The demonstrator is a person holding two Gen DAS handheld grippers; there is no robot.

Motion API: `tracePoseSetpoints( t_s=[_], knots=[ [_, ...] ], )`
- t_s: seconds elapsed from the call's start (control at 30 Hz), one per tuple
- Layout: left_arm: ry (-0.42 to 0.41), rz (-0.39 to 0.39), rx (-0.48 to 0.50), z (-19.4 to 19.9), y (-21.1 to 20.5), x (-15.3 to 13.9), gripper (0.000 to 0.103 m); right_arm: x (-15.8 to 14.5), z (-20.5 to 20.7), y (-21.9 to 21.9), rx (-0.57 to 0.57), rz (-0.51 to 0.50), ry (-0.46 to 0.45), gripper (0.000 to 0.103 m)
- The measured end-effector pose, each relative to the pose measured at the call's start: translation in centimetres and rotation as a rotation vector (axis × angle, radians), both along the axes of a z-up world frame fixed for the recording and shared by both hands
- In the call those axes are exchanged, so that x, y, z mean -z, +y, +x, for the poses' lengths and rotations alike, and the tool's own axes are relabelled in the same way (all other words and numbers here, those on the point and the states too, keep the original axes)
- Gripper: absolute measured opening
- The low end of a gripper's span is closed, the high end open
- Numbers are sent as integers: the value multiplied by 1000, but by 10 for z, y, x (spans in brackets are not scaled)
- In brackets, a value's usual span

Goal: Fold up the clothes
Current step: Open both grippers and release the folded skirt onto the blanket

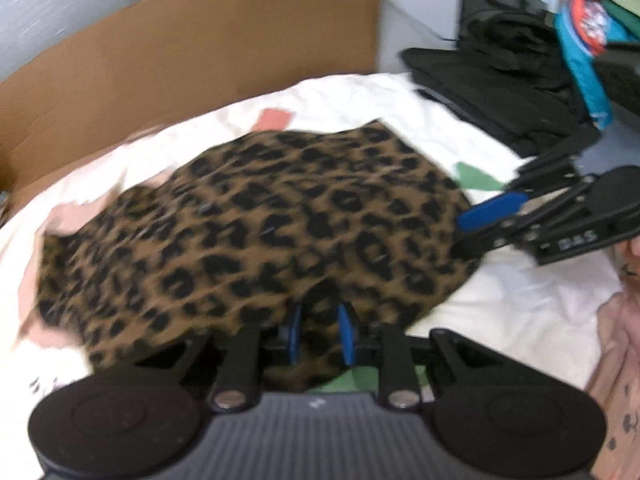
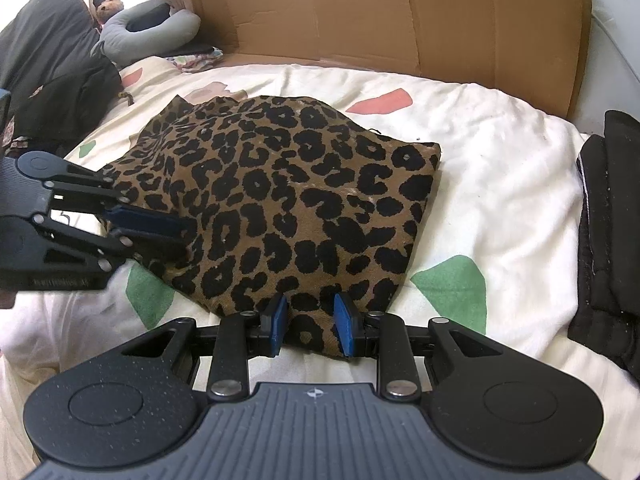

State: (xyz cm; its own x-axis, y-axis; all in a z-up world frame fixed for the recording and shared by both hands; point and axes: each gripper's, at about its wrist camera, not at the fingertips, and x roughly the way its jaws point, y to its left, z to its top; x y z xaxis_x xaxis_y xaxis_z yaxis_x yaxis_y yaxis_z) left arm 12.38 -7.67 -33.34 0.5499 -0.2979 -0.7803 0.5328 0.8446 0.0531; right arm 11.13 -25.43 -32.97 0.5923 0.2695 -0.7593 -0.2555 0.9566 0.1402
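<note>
I pin the brown-and-black leopard-print knit garment [image 2: 280,200], folded on the white patterned bedspread [image 2: 500,184]: my left gripper [image 1: 320,332] and right gripper [image 2: 310,324], jaws narrowed, each pinch its edge, apparently to carry the next fold.

garment [image 2: 280,200] on bed [image 2: 500,184], cardboard [image 2: 400,20] behind

A flattened cardboard sheet [image 2: 400,16] stands behind the white bedspread [image 2: 500,168] (with red and green patches). A grey neck pillow [image 2: 152,32] lies far left, dark folded fabric [image 2: 608,220] right.
</note>
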Motion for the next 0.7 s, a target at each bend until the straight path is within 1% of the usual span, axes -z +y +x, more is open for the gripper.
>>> tracePoseSetpoints(
  t_s=[0.17, 0.33, 0.5, 0.7],
  knots=[
    [6, 3, -51, 1, 26, 3, 21, 0, 1, -1, -6, -3, -2, 32],
    [5, 7, -64, -2, 34, 2, 21, 1, 1, -2, -10, -1, -4, 32],
    [26, 1, -116, -5, 51, 0, 21, 2, 1, -2, -15, -6, -7, 32],
    [23, 29, -174, -9, 69, -2, 19, 2, 1, 0, -10, -13, -6, 32]
  ],
)
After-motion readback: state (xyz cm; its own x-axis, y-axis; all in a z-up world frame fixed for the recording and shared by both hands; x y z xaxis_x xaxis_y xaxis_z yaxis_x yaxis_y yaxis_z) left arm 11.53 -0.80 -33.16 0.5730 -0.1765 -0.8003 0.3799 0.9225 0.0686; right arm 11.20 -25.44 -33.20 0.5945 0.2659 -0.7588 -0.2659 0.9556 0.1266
